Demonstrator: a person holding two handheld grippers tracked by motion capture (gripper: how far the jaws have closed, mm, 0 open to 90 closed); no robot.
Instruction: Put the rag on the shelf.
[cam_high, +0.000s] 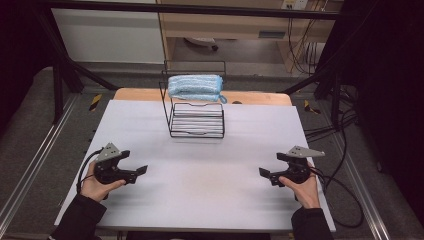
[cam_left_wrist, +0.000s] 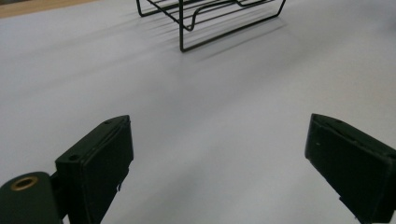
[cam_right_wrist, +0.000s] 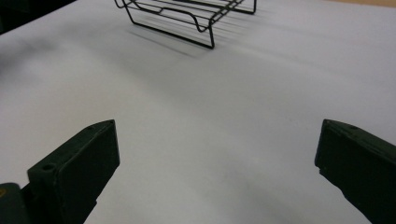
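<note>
Both tongs idle low near the table (cam_high: 150, 150), left gripper (cam_high: 141, 170) and right gripper (cam_high: 264, 173) jaws apart and empty, since the blue towel (cam_high: 195, 87) sits well ahead atop the wire rack (cam_high: 196, 120), centred between them.

**Dim workroom around a pale table**

The white-topped table (cam_high: 150, 125) shows a wooden edge at the top centre. Grey floor (cam_high: 30, 130) surrounds it, with metal rails at both sides. Black cables (cam_high: 345, 125) trail at right; a wooden shelf unit (cam_high: 225, 25) stands behind.
</note>
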